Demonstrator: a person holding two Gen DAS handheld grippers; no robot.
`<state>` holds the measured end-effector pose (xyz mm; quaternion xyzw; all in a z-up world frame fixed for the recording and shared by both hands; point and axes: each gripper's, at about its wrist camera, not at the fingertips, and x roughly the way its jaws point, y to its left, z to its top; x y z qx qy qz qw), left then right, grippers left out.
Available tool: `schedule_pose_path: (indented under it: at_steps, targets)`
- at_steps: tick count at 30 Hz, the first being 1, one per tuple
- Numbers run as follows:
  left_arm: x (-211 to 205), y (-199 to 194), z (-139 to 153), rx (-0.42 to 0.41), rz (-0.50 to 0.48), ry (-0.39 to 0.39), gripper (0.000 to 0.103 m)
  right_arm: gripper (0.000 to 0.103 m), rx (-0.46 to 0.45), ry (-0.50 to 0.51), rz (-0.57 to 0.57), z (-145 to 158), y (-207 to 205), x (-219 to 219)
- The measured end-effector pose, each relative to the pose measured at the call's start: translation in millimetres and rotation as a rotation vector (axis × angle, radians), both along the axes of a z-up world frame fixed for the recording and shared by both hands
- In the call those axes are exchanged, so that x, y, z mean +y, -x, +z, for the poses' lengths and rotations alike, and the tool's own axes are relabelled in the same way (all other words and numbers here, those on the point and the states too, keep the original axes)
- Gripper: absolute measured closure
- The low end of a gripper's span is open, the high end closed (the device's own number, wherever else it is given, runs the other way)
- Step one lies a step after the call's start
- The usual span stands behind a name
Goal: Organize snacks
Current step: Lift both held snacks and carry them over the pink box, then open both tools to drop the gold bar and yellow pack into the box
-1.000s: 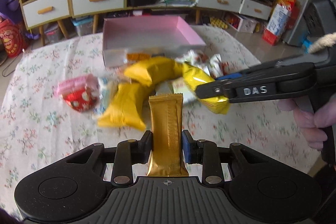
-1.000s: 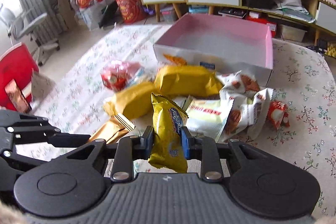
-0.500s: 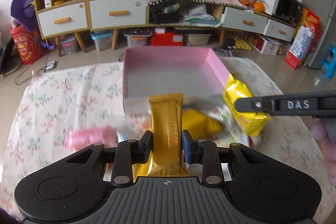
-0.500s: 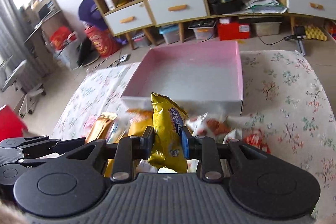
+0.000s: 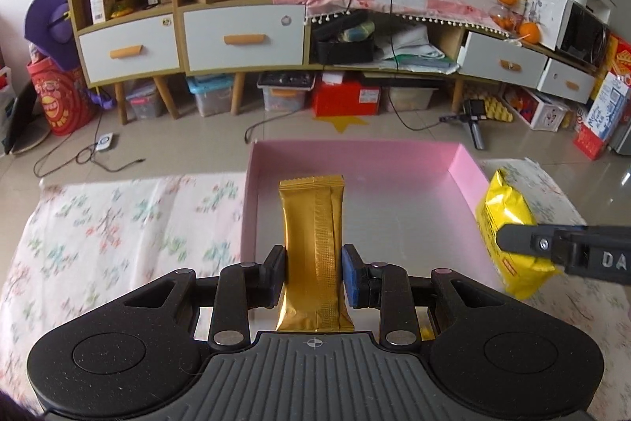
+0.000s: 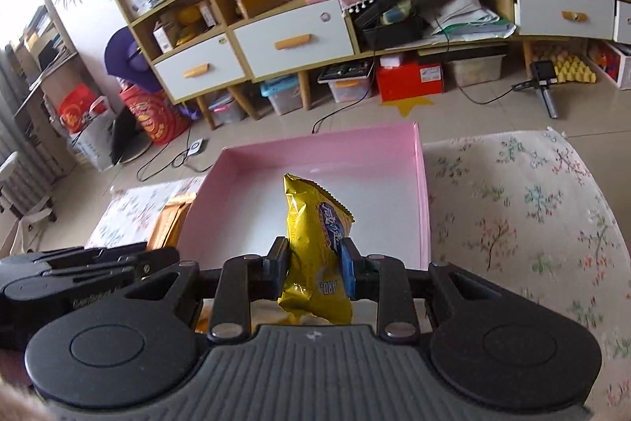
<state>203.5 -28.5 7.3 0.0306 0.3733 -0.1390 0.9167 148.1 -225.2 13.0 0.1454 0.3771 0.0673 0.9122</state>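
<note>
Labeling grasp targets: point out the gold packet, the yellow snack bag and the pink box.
gold packet (image 5: 313, 223), left wrist view, middle of the wrapper.
yellow snack bag (image 6: 315, 243), right wrist view, bag front.
pink box (image 6: 315, 150), right wrist view, far wall.

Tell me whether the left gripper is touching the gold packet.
Touching. The left wrist view shows the left gripper with both pads pressed against the sides of the gold packet.

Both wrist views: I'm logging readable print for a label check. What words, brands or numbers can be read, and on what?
"DA", cut off by the frame edge: on the right gripper arm.
"ARD": upside down on the yellow snack bag, whose blue logo is unreadable.
Gold snack packet in the left gripper: no print.
Raised lettering on the left gripper's arm, boxes and bags behind: too small or blurred.
</note>
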Motion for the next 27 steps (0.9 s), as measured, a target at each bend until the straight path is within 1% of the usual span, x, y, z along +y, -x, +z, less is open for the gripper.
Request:
schedule_pose_path:
  at_steps: [4, 8, 11, 17, 20, 24, 26, 27]
  targets:
    - [-8, -13, -17, -0.016, 0.012, -0.06, 0.075, 0.078, -0.01, -0.009, -0.012, -8, -10, -2]
    - [-11, -15, -31, -0.007, 0.014, -0.114, 0.075, 0.078, 0.013, -0.007, -0.017, -18, -17, -1]
    - [-9, -15, -38, 0.031, 0.029, -0.116, 0.075, 0.078, 0.035, 0.005, -0.015, -23, -19, 1]
    - [-6, -8, -40, 0.053, 0.041, -0.119, 0.075, 0.078, 0.079, 0.02, -0.014, -28, -20, 2]
    - [-7, -5, -41, 0.072, 0.044, -0.128, 0.076, 0.078, 0.082, 0.031, -0.006, -26, -17, 4]
    - [-3, -3, -42, 0.097, 0.066, -0.097, 0.076, 0.078, 0.09, 0.042, -0.003, -25, -16, 6]
    - [-2, -1, -43, 0.088, 0.067, -0.091, 0.076, 0.077, 0.093, 0.051, 0.0, -25, -16, 8]
    - [-2, 0, -43, 0.074, 0.064, -0.091, 0.074, 0.074, 0.096, 0.053, 0.002, -25, -16, 8]
